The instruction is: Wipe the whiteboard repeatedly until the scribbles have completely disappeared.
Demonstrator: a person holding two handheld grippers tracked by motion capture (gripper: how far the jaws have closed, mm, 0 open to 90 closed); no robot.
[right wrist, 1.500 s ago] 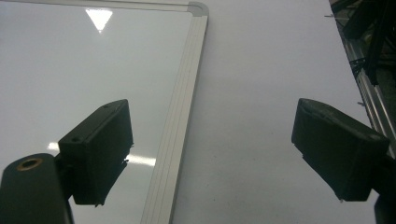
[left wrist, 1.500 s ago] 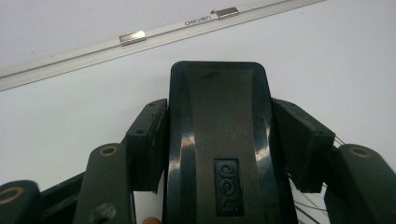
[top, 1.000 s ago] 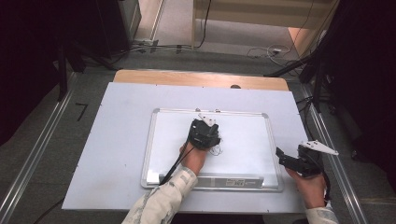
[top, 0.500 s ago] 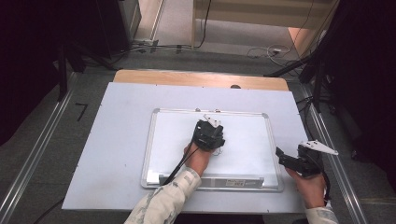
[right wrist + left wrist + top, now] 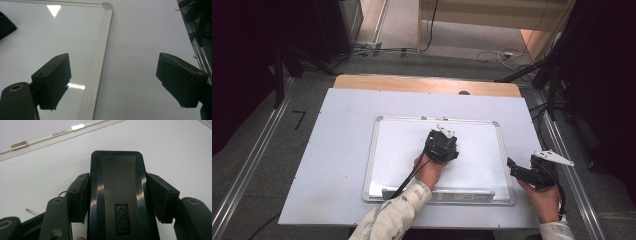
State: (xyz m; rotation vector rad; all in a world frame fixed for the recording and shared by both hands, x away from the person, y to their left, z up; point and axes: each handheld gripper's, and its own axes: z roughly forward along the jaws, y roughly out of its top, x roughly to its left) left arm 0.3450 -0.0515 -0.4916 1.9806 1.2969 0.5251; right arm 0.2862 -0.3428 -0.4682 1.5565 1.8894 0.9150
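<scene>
Whiteboard (image 5: 402, 150) lies flat on the table (image 5: 332, 150), roughly centred, long edge toward the person. Frame is silver; "deli" is printed on the far rail in the left gripper view, next to two small metal clips (image 5: 77, 127). A label sits on the near rail in the high view, too small to read.

Left gripper (image 5: 441, 145) is over the board's middle, jaws clamped on a black eraser (image 5: 117, 195). Eraser is gripped on both sides, its top face toward the camera, "deli" embossed on it. Eraser looks pressed to or just above the board; can't tell which. A short faint pen mark (image 5: 32, 212) remains on the board, just left of the left jaw.

Right gripper (image 5: 521, 171) is at the board's right edge, near corner, held low. Jaws spread wide, nothing between them. In its own view one jaw is over the board, the other over bare table, with the frame's right rail (image 5: 98, 62) running between them.
</scene>
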